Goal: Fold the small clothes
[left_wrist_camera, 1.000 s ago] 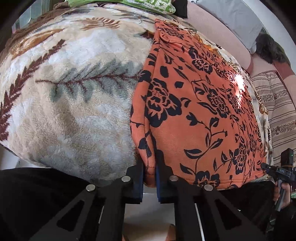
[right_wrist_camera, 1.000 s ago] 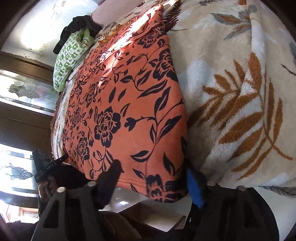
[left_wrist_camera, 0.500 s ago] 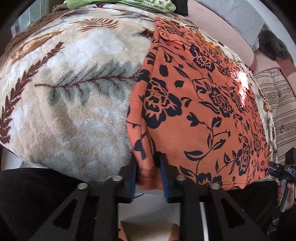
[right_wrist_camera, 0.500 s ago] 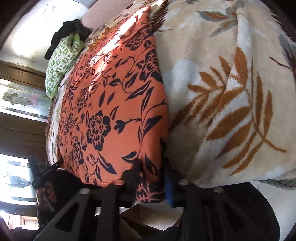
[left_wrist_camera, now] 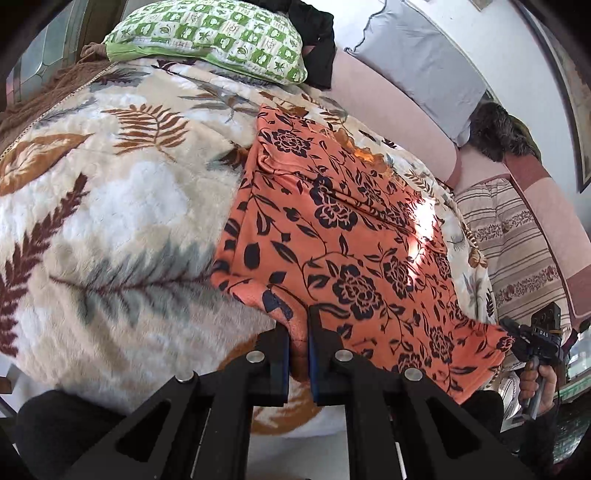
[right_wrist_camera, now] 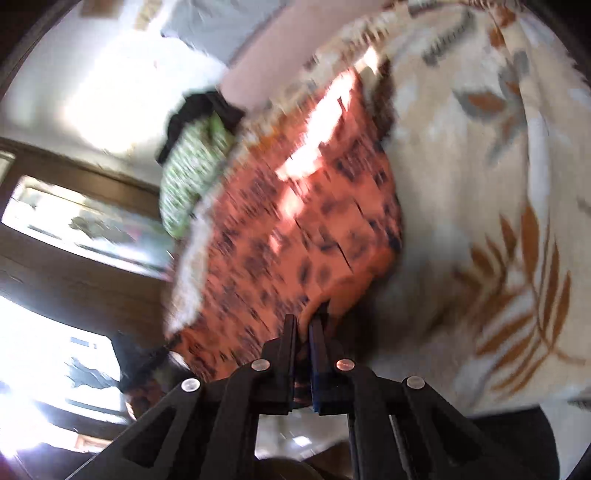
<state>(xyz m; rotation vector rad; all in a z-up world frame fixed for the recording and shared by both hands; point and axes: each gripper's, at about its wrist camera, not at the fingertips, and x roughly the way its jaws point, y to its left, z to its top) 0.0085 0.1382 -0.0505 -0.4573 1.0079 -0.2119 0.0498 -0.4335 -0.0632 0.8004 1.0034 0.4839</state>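
An orange garment with black flowers [left_wrist_camera: 332,236] lies spread on a leaf-patterned blanket [left_wrist_camera: 110,229] on a bed. My left gripper [left_wrist_camera: 298,332] is shut on the garment's near left corner, lifted off the blanket. My right gripper [right_wrist_camera: 303,326] is shut on the garment's near right corner [right_wrist_camera: 314,236]; that view is blurred by motion. The right gripper also shows in the left wrist view [left_wrist_camera: 532,339], at the garment's far corner, held by a hand.
A green-and-white checked pillow [left_wrist_camera: 210,37] and a black cloth [left_wrist_camera: 314,33] lie at the bed's far end. A pink sofa back [left_wrist_camera: 399,107] with a grey cushion [left_wrist_camera: 421,62] and a striped cloth [left_wrist_camera: 517,251] stands on the right. Blanket [right_wrist_camera: 498,184] spreads beside the garment.
Both grippers have closed fully on the garment's near corners and lifted them up and forward over the bed. The near hem now hangs raised between them.
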